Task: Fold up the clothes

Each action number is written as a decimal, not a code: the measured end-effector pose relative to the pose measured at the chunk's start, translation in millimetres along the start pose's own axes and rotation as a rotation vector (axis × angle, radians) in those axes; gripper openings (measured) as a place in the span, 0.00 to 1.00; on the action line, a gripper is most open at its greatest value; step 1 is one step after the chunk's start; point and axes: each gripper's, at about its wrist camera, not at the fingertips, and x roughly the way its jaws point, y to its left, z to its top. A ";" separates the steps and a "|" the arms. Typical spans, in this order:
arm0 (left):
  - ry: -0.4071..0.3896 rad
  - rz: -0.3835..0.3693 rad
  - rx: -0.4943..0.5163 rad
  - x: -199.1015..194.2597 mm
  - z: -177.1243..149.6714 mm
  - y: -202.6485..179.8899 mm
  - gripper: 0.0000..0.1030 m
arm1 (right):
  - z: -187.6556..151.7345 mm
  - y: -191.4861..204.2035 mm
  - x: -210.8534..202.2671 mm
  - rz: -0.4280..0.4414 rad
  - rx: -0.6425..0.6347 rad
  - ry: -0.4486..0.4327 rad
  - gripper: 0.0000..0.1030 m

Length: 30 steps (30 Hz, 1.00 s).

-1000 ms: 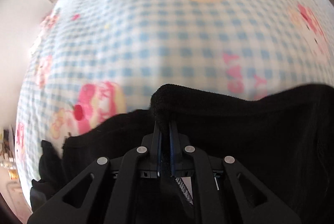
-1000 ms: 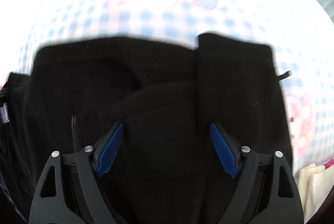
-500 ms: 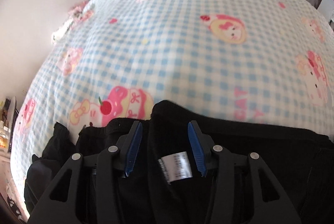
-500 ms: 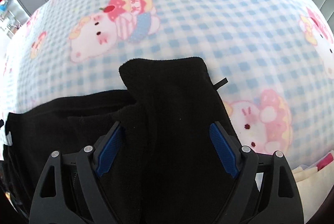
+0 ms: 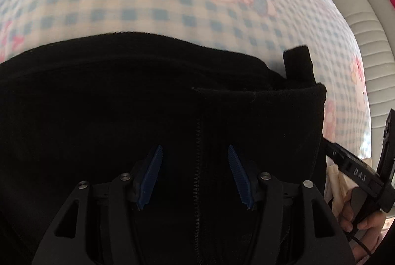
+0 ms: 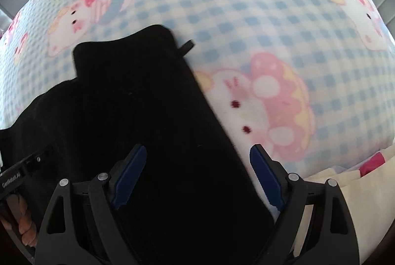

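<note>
Released: left gripper point(image 5: 195, 176) now spread wide above the black fleece garment point(image 5: 148, 116), blue pads point(image 5: 151, 178) apart on either side of the zipper point(image 5: 197, 166) at lower centre of the left wrist view, nothing pinched between them (a second ago clamped tight on a raised black edge, half a second ago already parted around a white label). No label in sight now; instead a folded panel with a straight top edge crossing the middle right of the frame, and a sleeve end or cuff point(image 5: 297, 62) poking up just beyond it. Right gripper point(image 6: 197, 176) likewise wide open and empty, as in both earlier pictures, hanging over the garment's right-hand portion at lower centre of the right wrist view; the dark strip running up to the upper left of that frame, with a small pull tab point(image 6: 186, 45) at its far corner. Whole garment lying flat on the blue-checked cartoon-print blanket point(image 6: 271, 18) of the bed, cream fabric point(image 6: 358, 191) at the lower right edge. Reads as one fold just laid down and let go, so the piece is partly folded and probably waiting for a fresh grasp to bring the next section over. Some motion blur in both views, so finer fold lines hard to tell.
</note>
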 end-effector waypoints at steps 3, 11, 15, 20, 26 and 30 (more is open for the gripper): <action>0.005 0.019 0.006 8.3 -4.1 -10.6 0.55 | 1.4 -8.9 32.1 0.116 0.052 0.134 0.92; -0.061 0.005 0.034 -8.0 -14.6 -24.3 0.10 | -11.3 2.3 2.0 0.245 -0.063 0.127 0.09; -0.023 -0.002 0.028 -11.9 -12.0 -22.1 0.10 | -21.2 -13.6 -38.4 0.240 -0.004 0.031 0.08; 0.000 0.052 0.058 -24.4 -2.8 -25.7 0.10 | -38.1 -38.7 -122.0 0.249 0.064 -0.133 0.07; -0.020 0.058 0.056 -45.8 4.7 -37.1 0.11 | -94.0 -132.4 -282.3 0.184 0.266 -0.397 0.07; 0.011 0.070 0.036 -37.2 2.7 -38.8 0.12 | -136.7 -202.4 -327.5 -0.063 0.363 -0.416 0.21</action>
